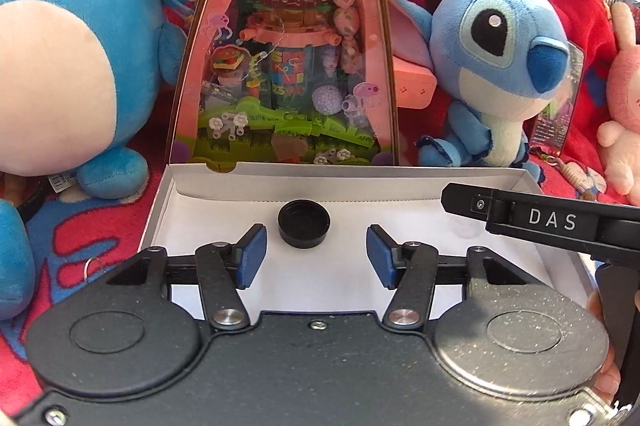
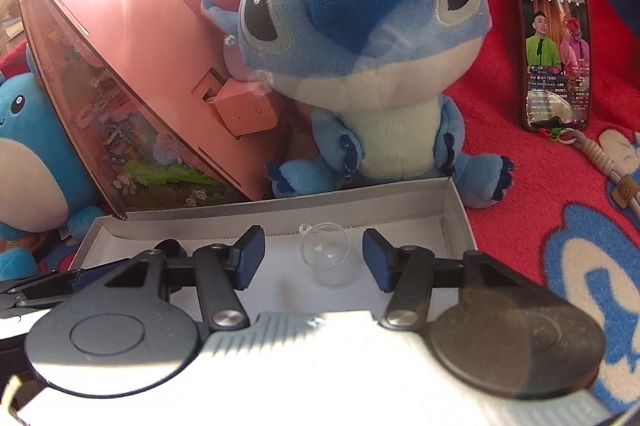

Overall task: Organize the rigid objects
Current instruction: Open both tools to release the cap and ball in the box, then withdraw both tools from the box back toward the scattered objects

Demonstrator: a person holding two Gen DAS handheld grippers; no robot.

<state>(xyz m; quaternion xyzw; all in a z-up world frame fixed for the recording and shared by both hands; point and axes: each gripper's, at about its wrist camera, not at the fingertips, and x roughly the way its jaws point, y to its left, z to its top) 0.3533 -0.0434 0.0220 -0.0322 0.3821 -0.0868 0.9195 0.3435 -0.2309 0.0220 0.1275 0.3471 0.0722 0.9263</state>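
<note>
A black round cap (image 1: pixel 304 224) lies on the floor of a shallow white cardboard box (image 1: pixel 360 186). My left gripper (image 1: pixel 314 256) stands open just in front of the cap, its blue pads (image 1: pixel 250 256) either side and not touching it. In the right wrist view a clear plastic ball (image 2: pixel 326 252) with a small loop rests in the same box (image 2: pixel 452 206). My right gripper (image 2: pixel 314 258) is open around the ball, with a gap at each pad. The right gripper's finger (image 1: pixel 540 220) reaches in from the right of the left wrist view.
A pink display case with a brick model (image 1: pixel 288 66) stands behind the box. A blue round plush (image 1: pixel 68 54) sits left and a blue big-eyed plush (image 2: pixel 360 58) right of it. A lit phone (image 2: pixel 554 38) lies on the red blanket (image 2: pixel 540 186).
</note>
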